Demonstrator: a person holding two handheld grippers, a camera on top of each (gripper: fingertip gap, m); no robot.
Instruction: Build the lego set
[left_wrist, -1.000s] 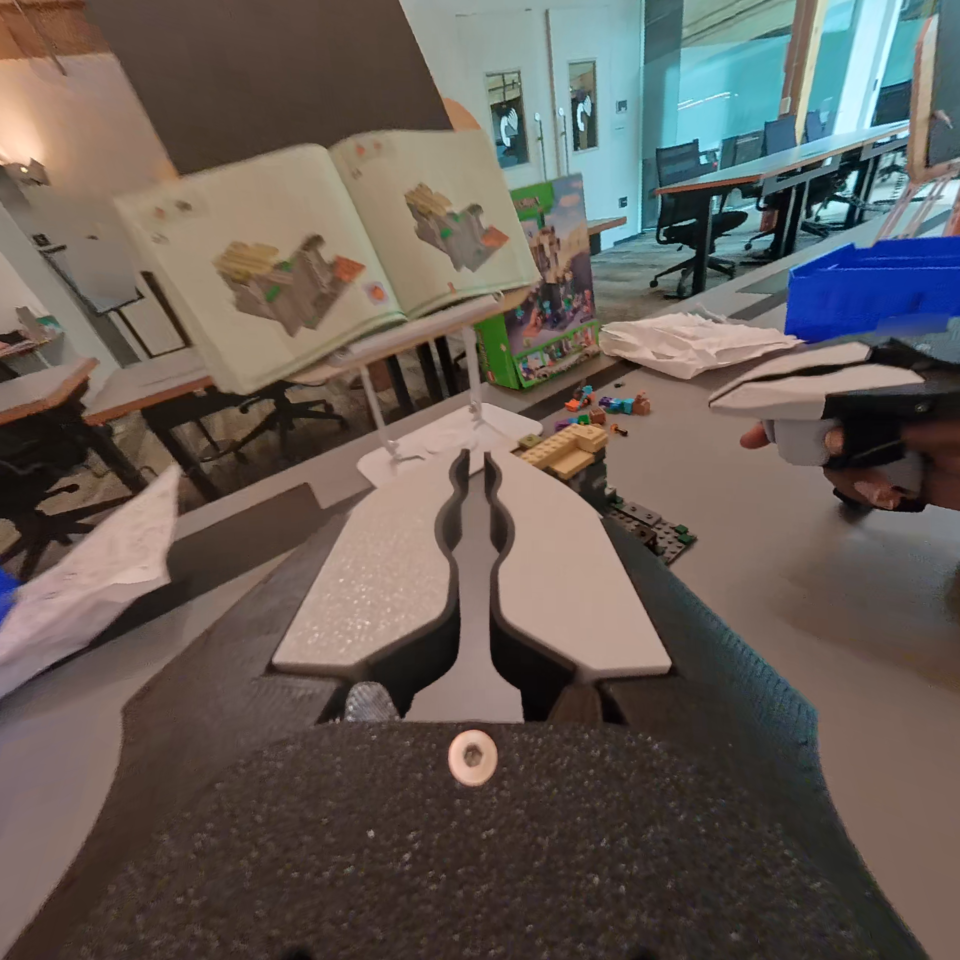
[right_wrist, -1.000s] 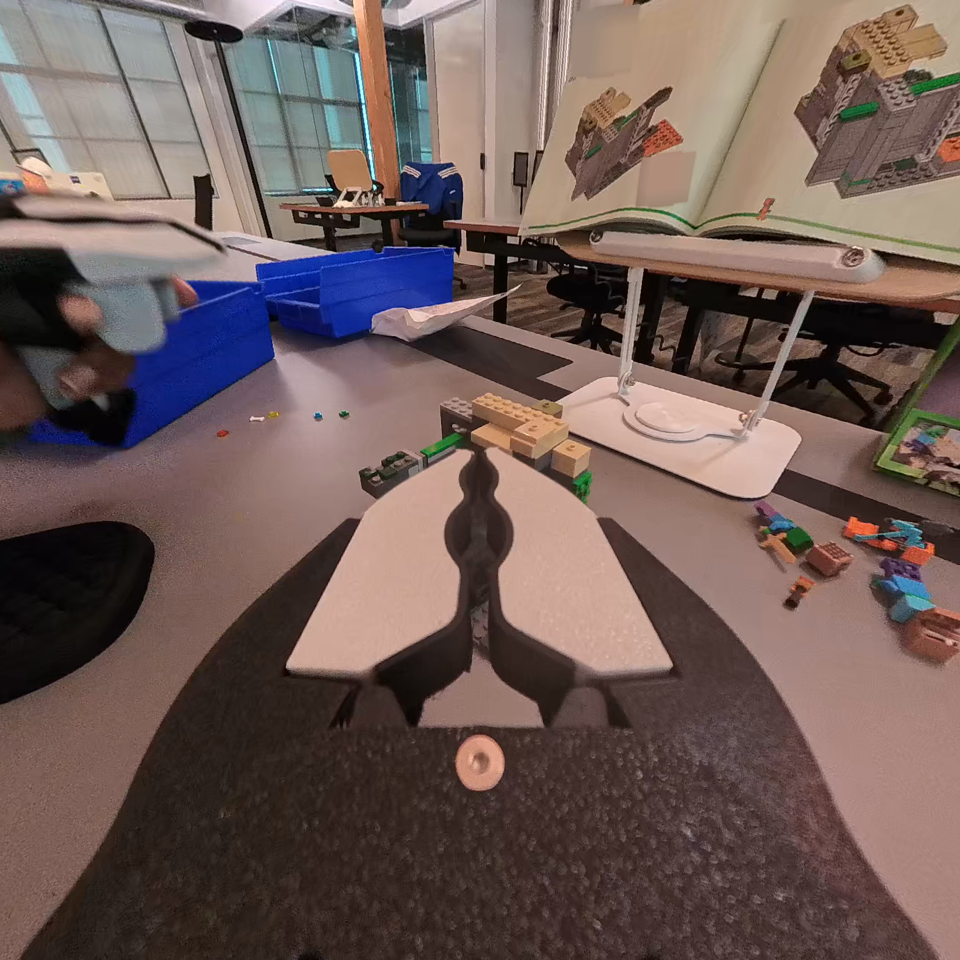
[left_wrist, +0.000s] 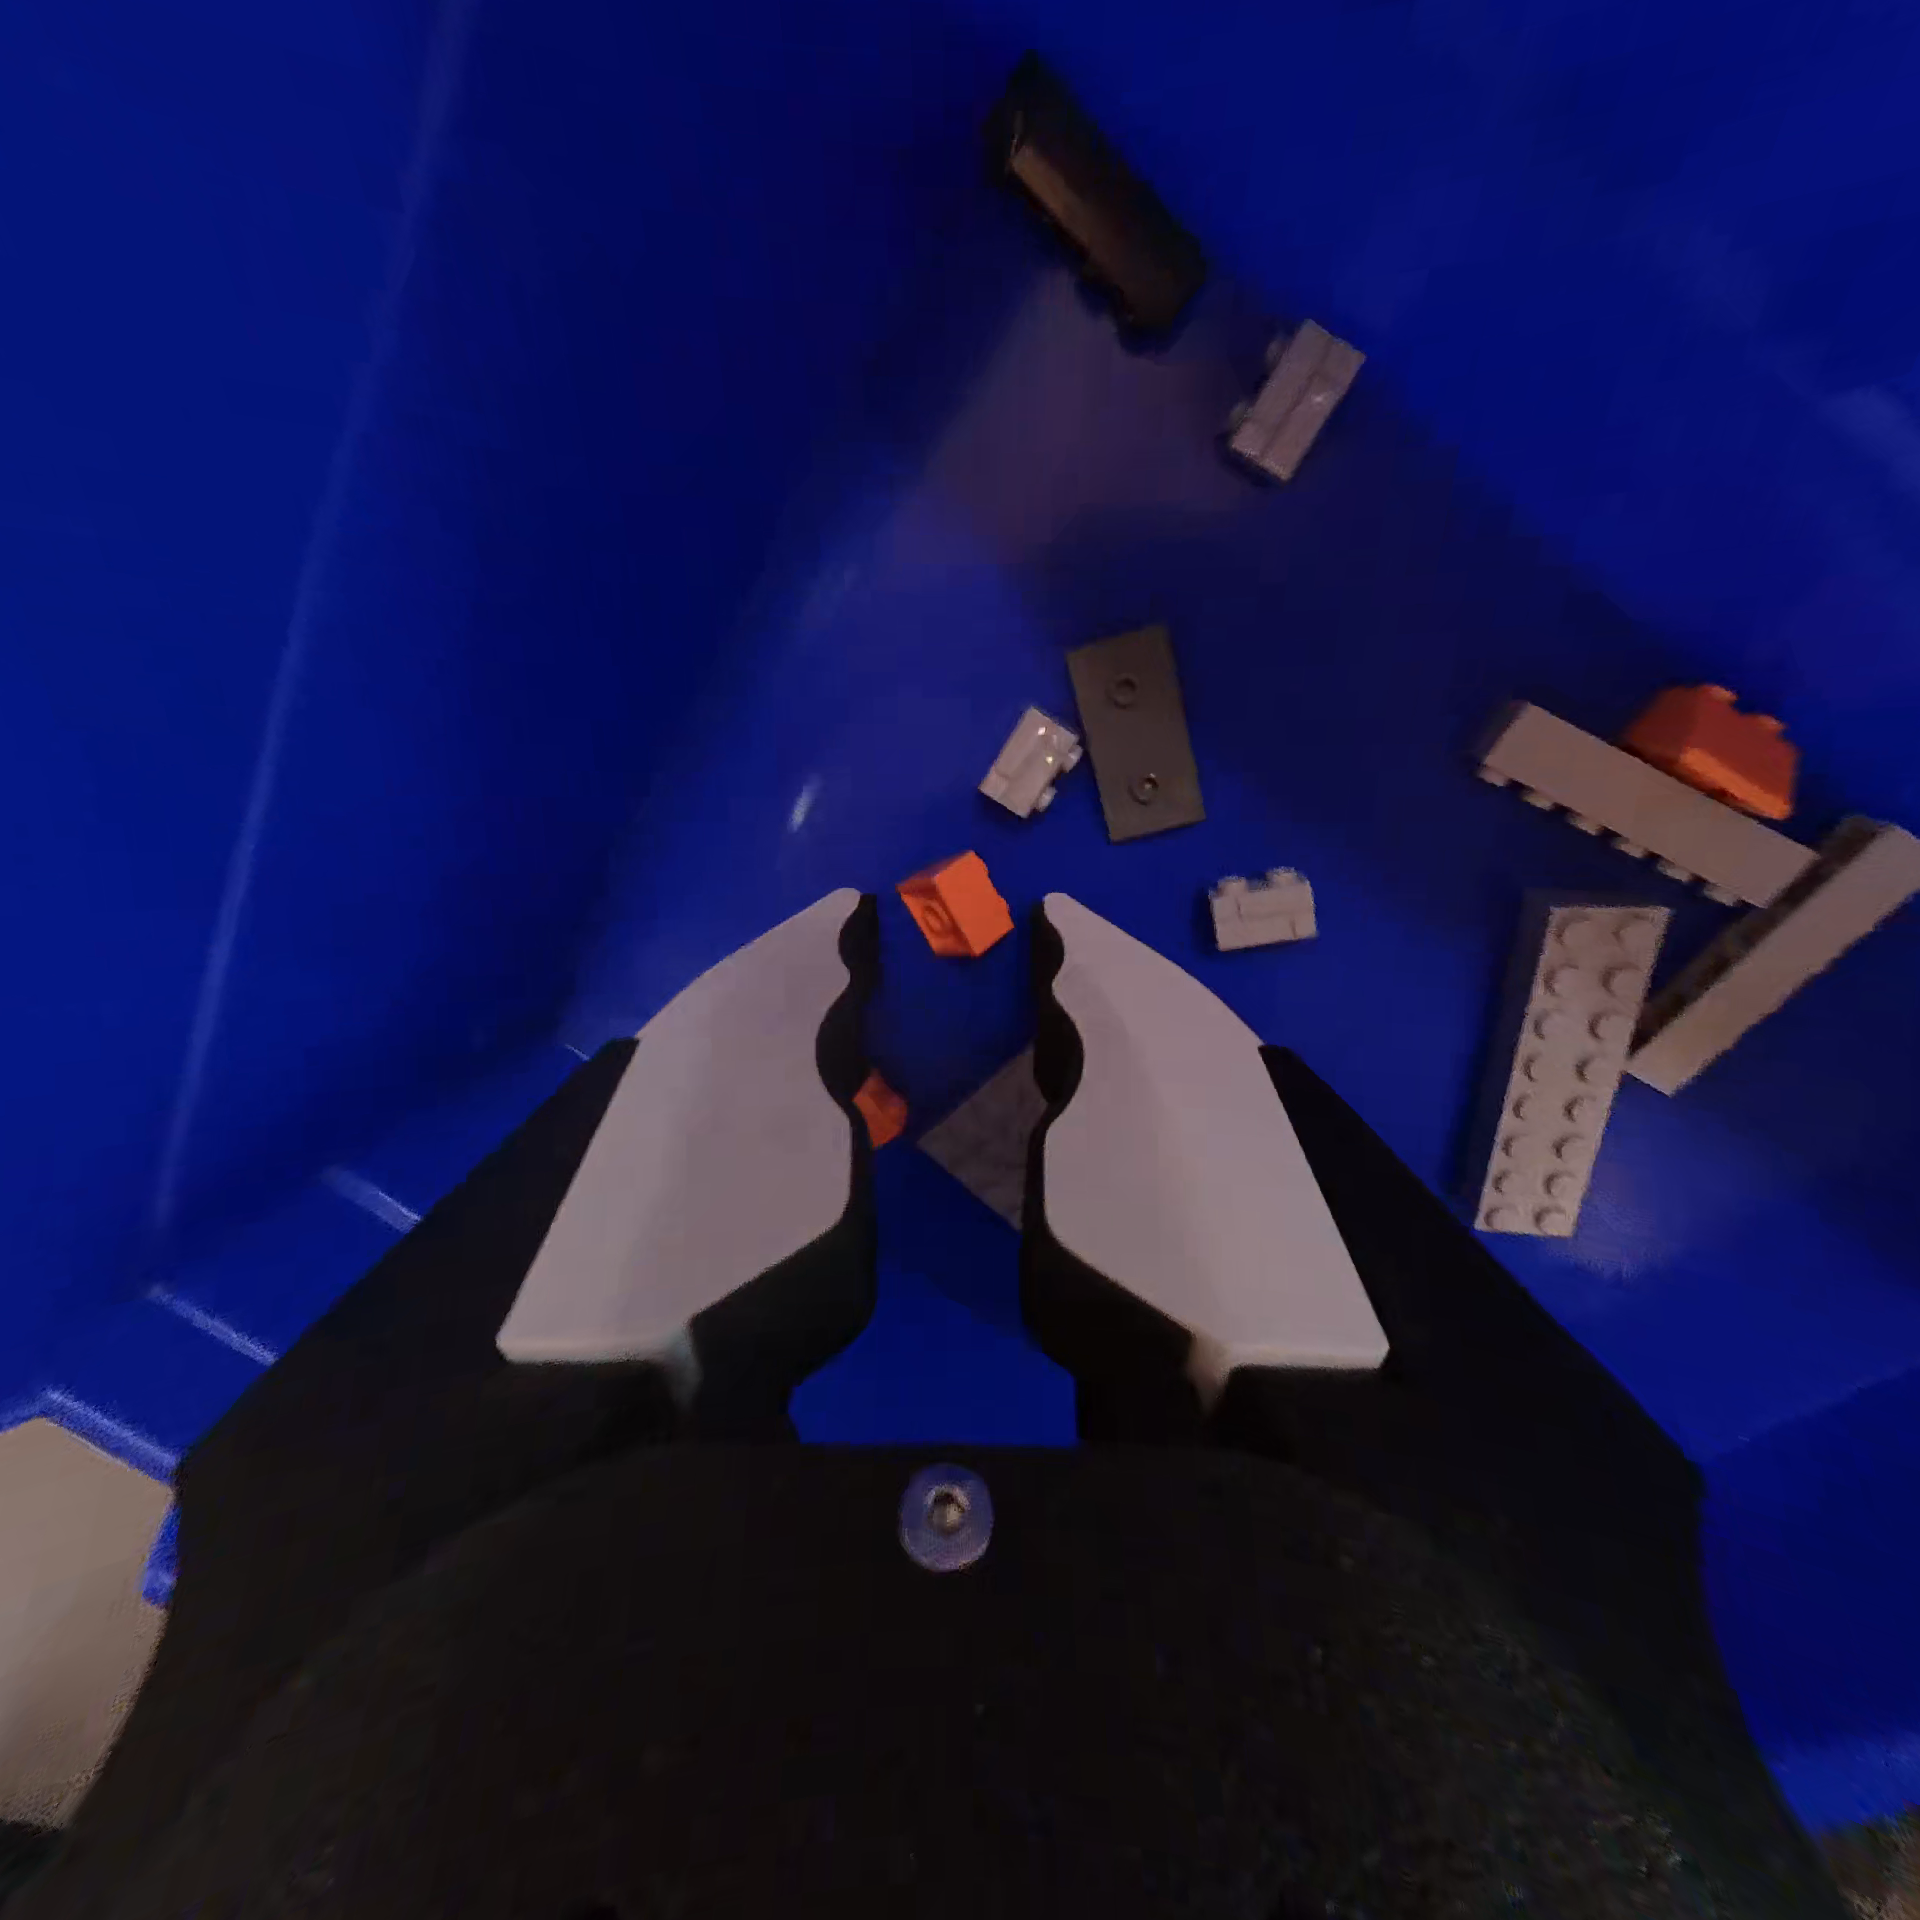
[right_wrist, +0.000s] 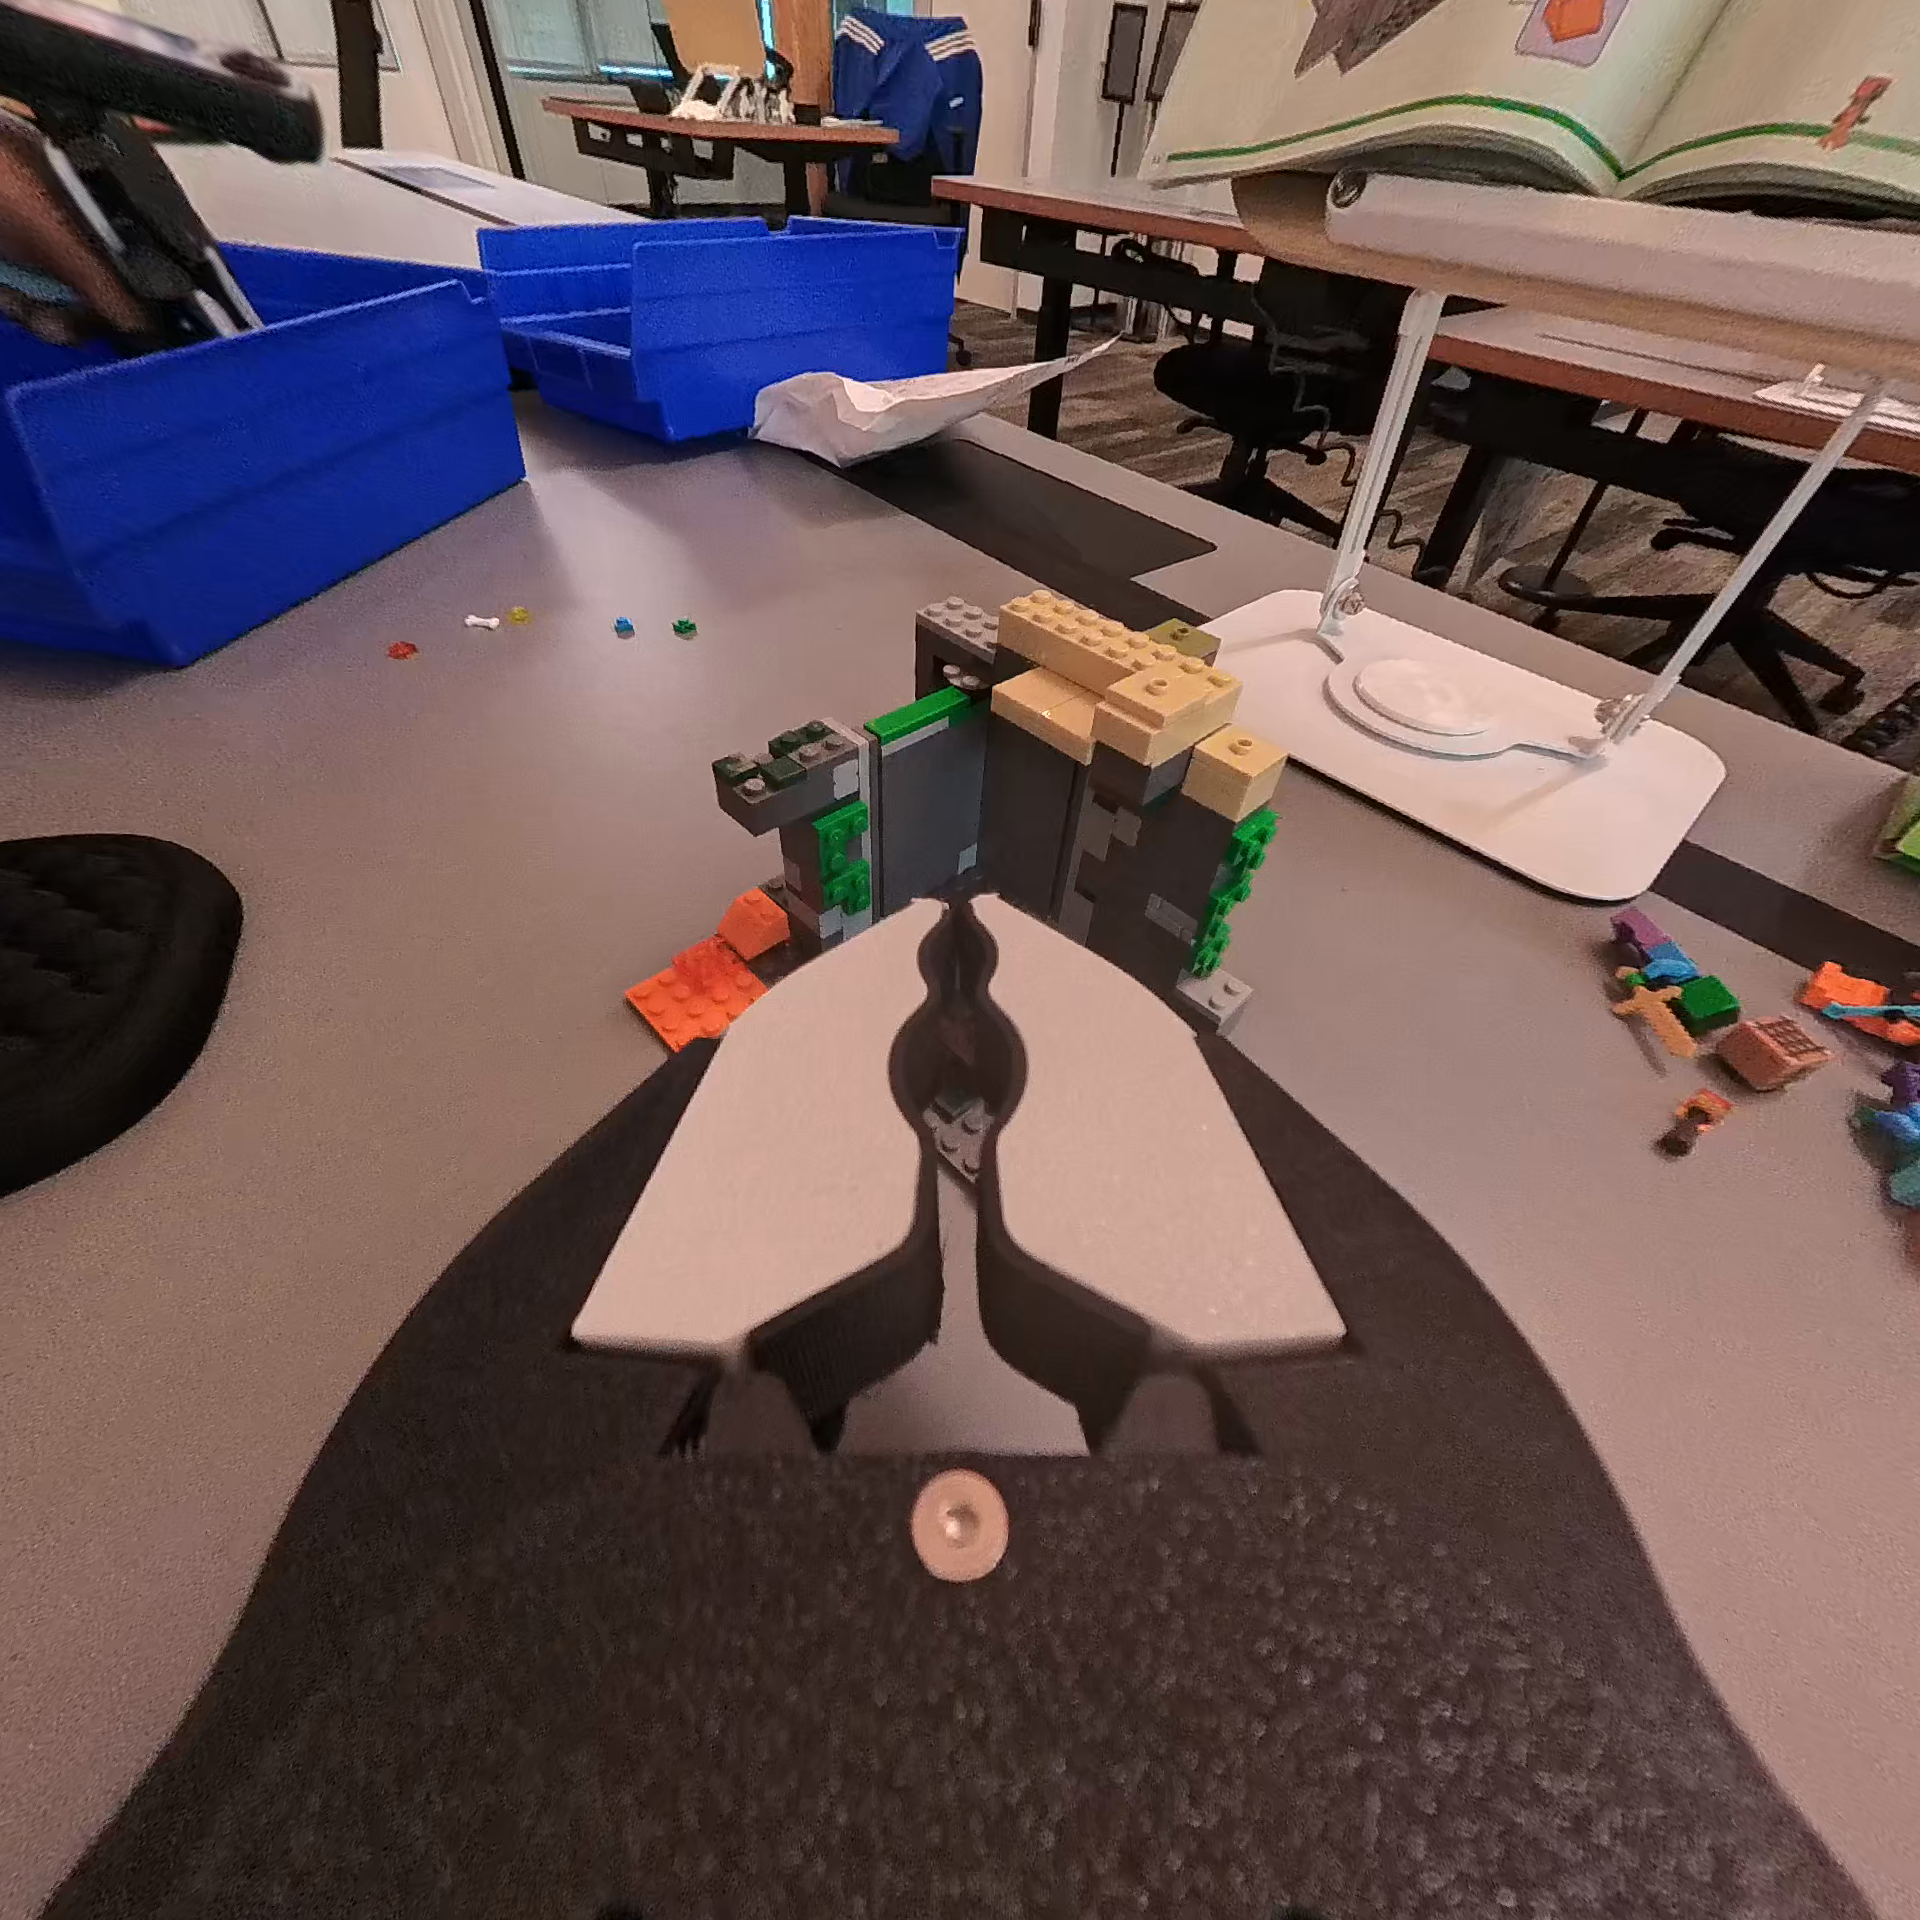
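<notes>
In the left wrist view my left gripper (left_wrist: 953, 916) is open inside a blue bin (left_wrist: 468, 623), pointing down at its floor. A small orange brick (left_wrist: 954, 902) lies just beyond and between the fingertips, touching neither. Another orange piece (left_wrist: 881, 1110) and a grey piece (left_wrist: 987, 1138) lie under the fingers. In the right wrist view my right gripper (right_wrist: 956, 912) is shut, its tips at the foot of the partly built grey, tan and green lego model (right_wrist: 1039, 790). A grey studded plate (right_wrist: 961, 1127) shows through the gap; I cannot tell if it is gripped.
The bin floor holds a dark flat plate (left_wrist: 1135, 732), a grey 2x8 plate (left_wrist: 1569, 1070), long grey bricks (left_wrist: 1642, 800) and an orange slope (left_wrist: 1714, 748). On the table stand blue bins (right_wrist: 260, 468), a white book stand (right_wrist: 1455, 748) and loose coloured pieces (right_wrist: 1766, 1039). My right fingertips sit around 60 cm from my left ones.
My left gripper has gone from above the table into the blue bin and has opened. My right gripper stays shut and now sits closer to the model.
</notes>
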